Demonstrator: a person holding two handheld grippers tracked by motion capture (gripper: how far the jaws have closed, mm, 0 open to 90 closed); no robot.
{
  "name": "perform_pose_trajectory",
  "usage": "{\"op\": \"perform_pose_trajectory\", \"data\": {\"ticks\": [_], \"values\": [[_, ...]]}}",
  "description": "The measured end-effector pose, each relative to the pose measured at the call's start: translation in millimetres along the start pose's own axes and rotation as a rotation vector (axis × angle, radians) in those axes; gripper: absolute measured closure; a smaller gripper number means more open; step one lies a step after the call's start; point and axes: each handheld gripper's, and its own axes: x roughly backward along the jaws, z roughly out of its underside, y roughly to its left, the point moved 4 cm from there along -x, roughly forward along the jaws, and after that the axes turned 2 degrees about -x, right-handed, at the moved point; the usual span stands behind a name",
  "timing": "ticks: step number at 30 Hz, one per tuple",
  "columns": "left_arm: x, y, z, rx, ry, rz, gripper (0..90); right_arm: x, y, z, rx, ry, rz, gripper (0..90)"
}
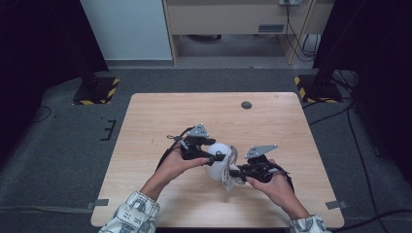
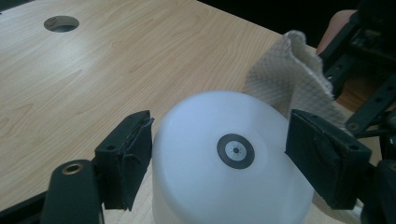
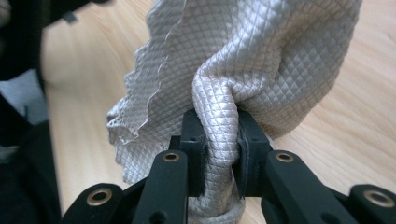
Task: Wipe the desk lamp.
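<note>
A white plastic cup point(image 2: 224, 186) stands upside down on the wooden table point(image 1: 194, 111), with a dark ring mark on its base. My left gripper point(image 2: 219, 140) holds it, one black pad against each side. In the high view the cup point(image 1: 217, 162) sits between both hands near the table's front middle. A pale quilted cloth point(image 3: 261, 56) is bunched between the pads of my right gripper point(image 3: 219, 135), which is shut on it. The cloth point(image 2: 289, 79) rises just behind the cup and touches its side. My right gripper point(image 1: 234, 172) is right of the cup, and my left gripper point(image 1: 216, 156) reaches in from the left.
A round cable hole point(image 1: 246, 105) lies near the table's far edge. Two stands with yellow-black striped bases point(image 1: 97, 91) point(image 1: 316, 90) sit on the floor past the far corners. Cables point(image 1: 359, 145) run along the floor on the right.
</note>
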Motion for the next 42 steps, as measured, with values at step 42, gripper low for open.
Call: {"op": "perform_pose_trajectory", "data": {"ticks": [42], "values": [[3.2,0.9,3.6,0.031,0.0,0.018,24.0,8.6,3.9,-12.7,-0.014,-0.059,0.041,76.5]]}}
